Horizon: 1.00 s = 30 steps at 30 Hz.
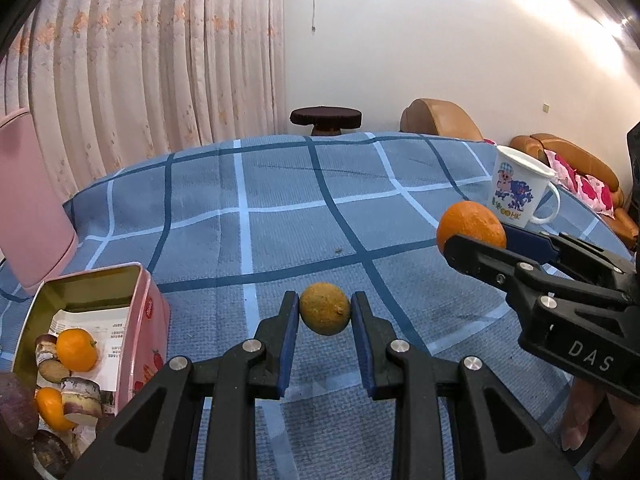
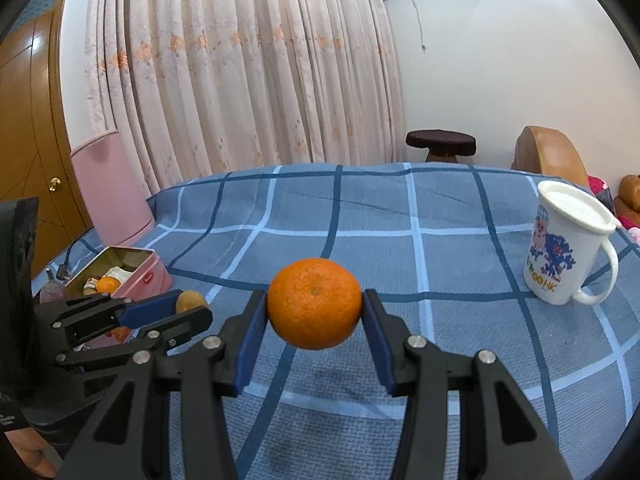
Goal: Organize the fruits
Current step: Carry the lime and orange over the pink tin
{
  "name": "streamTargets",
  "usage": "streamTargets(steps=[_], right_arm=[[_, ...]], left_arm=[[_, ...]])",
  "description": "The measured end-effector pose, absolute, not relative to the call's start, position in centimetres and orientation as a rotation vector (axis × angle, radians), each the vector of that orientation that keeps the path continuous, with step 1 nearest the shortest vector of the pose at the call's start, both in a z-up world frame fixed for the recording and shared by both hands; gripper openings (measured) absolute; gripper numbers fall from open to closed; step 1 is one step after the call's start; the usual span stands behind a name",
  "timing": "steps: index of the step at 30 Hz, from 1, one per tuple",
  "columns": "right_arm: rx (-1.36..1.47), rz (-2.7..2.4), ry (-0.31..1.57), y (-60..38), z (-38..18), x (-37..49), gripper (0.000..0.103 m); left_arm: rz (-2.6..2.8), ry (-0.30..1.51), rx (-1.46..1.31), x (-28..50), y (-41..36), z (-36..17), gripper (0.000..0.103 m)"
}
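My left gripper (image 1: 325, 312) is shut on a small brownish-yellow fruit (image 1: 325, 309) and holds it above the checked blue cloth. My right gripper (image 2: 315, 306) is shut on a bright orange mandarin (image 2: 314, 303), also held above the cloth. In the left wrist view the right gripper (image 1: 476, 240) shows at the right with the mandarin (image 1: 470, 220). In the right wrist view the left gripper (image 2: 188, 306) shows at the left with the brownish fruit (image 2: 191, 300). An open pink tin (image 1: 150, 320) at lower left holds mandarins (image 1: 77, 350) and cut purple-skinned pieces.
A white lidded mug (image 2: 568, 248) with a cartoon print stands on the cloth at the right; it also shows in the left wrist view (image 1: 520, 188). A pink box (image 1: 32, 200) stands at the far left. Curtains, a dark stool (image 1: 326, 118) and a brown sofa lie beyond the table.
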State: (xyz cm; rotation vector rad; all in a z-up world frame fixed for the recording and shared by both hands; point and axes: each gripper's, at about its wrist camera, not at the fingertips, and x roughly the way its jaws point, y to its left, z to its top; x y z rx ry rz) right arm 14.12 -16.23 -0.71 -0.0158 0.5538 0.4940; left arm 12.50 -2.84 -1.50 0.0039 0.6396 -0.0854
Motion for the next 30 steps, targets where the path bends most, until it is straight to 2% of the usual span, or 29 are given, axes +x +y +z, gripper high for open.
streamTargets(steps=[30], right_arm=[[-0.079, 0.521, 0.400, -15.6, 0.3, 10.9, 0.050]], left_arm=[[-0.036, 0.468, 0.017, 9.6, -2.8, 0.1, 0.028]])
